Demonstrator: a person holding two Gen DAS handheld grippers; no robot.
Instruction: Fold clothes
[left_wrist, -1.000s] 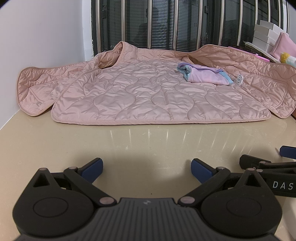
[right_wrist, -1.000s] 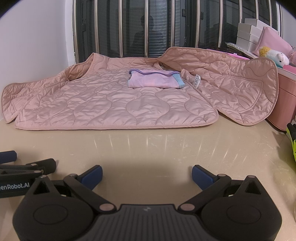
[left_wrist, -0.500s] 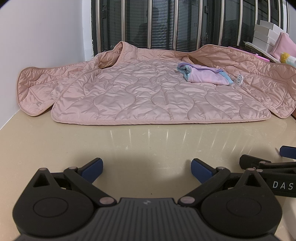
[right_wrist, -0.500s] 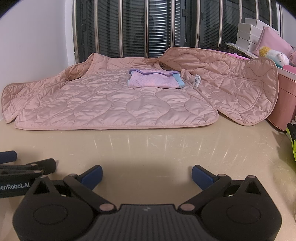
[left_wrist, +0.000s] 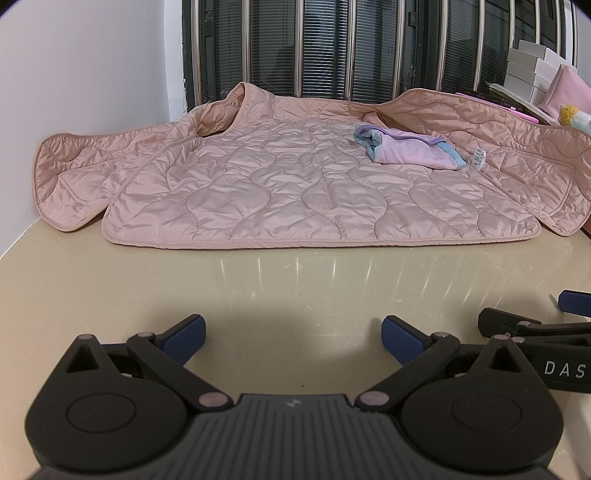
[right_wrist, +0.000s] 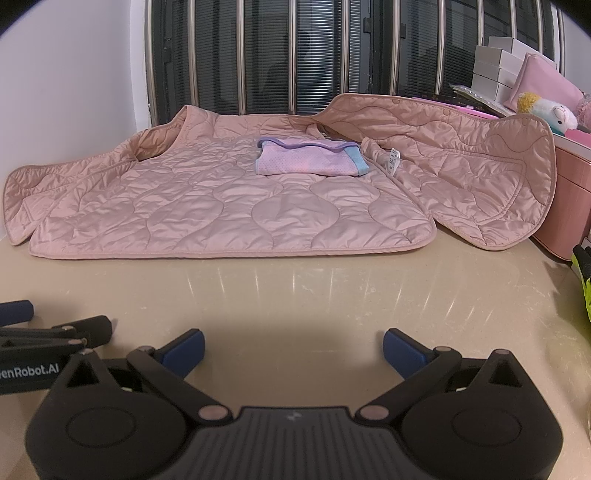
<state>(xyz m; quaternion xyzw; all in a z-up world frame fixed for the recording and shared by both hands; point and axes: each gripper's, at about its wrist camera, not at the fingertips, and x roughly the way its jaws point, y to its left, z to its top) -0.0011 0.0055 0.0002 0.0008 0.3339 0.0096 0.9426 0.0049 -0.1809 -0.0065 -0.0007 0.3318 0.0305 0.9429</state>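
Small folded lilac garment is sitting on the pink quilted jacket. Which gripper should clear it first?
Right, probably. The folded lilac garment sits right of the pink quilted jacket centre and nearly straight ahead of the right gripper; from the left gripper it lies off to the right. Both are open and empty.

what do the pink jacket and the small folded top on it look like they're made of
Pink jacket: likely smooth synthetic shell with padding; it has a slight sheen and puffy wavy quilting. Small folded top: seemingly thin perforated sports mesh, matte, going by the fine dots.
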